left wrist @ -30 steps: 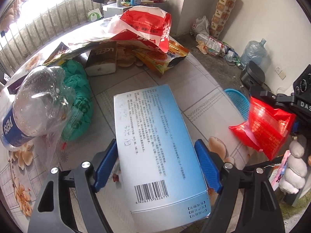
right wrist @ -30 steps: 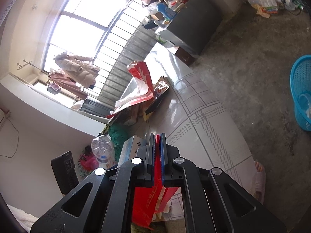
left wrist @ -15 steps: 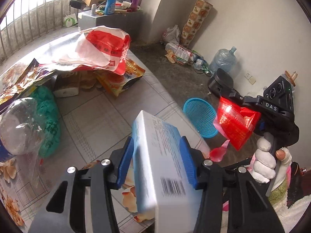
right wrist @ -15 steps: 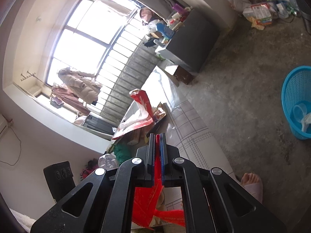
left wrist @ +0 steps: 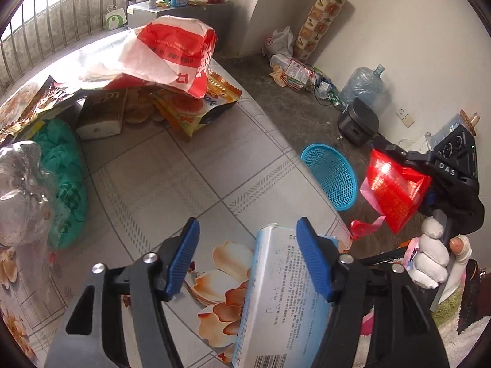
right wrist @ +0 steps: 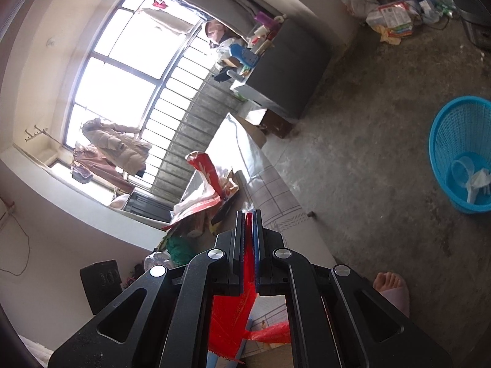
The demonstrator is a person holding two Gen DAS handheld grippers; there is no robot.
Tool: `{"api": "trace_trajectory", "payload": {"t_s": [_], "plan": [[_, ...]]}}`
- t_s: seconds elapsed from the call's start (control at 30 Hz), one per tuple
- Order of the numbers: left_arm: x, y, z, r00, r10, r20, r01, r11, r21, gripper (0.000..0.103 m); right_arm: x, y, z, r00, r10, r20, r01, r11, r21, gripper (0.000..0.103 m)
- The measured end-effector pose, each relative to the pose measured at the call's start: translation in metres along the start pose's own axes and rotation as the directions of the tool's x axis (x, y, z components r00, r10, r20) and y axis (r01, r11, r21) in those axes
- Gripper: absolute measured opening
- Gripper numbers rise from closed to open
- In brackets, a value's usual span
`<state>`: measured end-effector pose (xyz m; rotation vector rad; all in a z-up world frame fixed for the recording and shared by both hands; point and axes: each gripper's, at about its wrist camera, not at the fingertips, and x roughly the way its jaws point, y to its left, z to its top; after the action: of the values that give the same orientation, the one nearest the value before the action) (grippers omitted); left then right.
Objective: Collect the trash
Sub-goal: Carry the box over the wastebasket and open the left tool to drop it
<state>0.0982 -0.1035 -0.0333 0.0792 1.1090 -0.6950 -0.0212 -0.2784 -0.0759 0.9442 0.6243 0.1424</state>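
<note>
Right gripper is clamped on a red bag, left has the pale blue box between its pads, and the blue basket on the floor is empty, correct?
Not empty. The right wrist view shows the blue basket already holds a clear cup and crumpled white plastic. The rest stands.

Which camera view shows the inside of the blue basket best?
The right wrist view shows it best: it looks into the blue basket on the floor, where a clear cup and crumpled white trash lie. The left wrist view shows the basket beyond the table edge, mostly its mesh wall; contents cannot be made out.
</note>
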Motion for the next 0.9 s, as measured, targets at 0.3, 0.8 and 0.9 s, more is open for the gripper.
{"api": "trace_trajectory", "payload": {"t_s": [0.3,0.8,0.9], "plan": [[0.018,-0.057,-0.046,0.984,0.090,-0.153,-0.042,0.955,0.294,0.089,-0.006,-0.001,-0.001,1.000,-0.028,-0.001,0.028,1.000,0.002,0.005],[0.015,-0.059,-0.007,0.996,0.035,-0.085,-0.010,0.961,0.277,0.069,-0.039,-0.014,0.019,0.992,-0.077,0.103,0.076,0.997,0.009,0.005],[0.017,-0.088,0.022,0.999,-0.025,-0.041,0.038,0.941,0.336,0.069,-0.058,-0.024,0.035,0.979,-0.122,0.162,0.120,0.993,0.022,0.005]]}}
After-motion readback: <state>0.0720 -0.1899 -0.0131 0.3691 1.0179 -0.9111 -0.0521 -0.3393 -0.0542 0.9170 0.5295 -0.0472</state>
